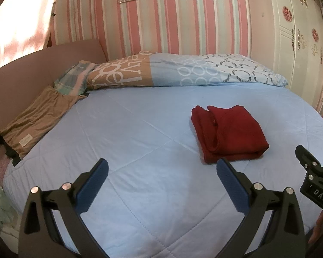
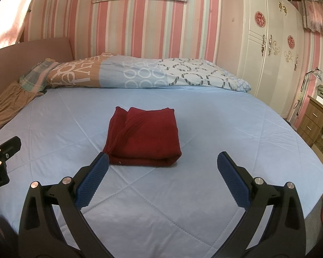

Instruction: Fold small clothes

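Observation:
A dark red garment [image 1: 228, 132] [image 2: 143, 137] lies folded into a compact rectangle on the light blue quilted bed [image 1: 129, 142] [image 2: 226, 129]. My left gripper [image 1: 162, 172] hovers open over the quilt, left of and nearer than the garment, holding nothing. My right gripper [image 2: 162, 165] is open just in front of the garment, its left fingertip [image 2: 101, 165] close to the near left corner. The right gripper's fingers [image 1: 308, 161] show at the right edge of the left wrist view, and the left gripper's finger [image 2: 6, 148] at the left edge of the right wrist view.
A patterned duvet [image 1: 183, 71] [image 2: 140, 73] is rolled along the head of the bed. A brown garment [image 1: 36, 118] [image 2: 8, 103] lies at the left edge by the headboard. A white wardrobe [image 2: 269, 49] and a wooden drawer unit [image 2: 316, 122] stand to the right.

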`<move>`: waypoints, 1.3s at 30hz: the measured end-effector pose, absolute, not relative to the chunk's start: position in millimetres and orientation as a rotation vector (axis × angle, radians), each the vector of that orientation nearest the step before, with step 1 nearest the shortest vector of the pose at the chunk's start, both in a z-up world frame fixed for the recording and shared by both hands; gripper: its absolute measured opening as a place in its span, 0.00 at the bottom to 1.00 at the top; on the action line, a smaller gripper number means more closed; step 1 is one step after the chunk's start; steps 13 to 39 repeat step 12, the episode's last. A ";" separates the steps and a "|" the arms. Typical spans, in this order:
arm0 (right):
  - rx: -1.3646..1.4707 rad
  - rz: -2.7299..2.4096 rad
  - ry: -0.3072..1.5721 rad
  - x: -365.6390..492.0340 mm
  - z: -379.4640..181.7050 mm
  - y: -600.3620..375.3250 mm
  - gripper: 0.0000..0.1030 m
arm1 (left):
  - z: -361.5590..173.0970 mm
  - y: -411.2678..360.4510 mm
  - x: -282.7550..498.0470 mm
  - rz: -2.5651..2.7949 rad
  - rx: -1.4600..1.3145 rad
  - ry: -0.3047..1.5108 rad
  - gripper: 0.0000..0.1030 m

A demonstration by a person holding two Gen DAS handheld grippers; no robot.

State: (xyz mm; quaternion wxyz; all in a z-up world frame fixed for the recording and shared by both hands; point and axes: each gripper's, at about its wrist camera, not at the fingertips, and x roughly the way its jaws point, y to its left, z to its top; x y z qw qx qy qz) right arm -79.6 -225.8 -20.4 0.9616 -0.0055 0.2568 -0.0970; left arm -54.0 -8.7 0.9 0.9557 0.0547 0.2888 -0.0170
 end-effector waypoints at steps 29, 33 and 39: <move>-0.015 -0.196 0.519 -77.8 -21.2 -225.9 0.97 | 5.4 -9.4 -59.6 -0.048 0.132 0.558 0.98; -0.015 -0.196 0.519 -77.8 -21.2 -225.9 0.97 | 5.4 -9.4 -59.6 -0.048 0.132 0.558 0.98; -0.015 -0.196 0.519 -77.8 -21.2 -225.9 0.97 | 5.4 -9.4 -59.6 -0.048 0.132 0.558 0.98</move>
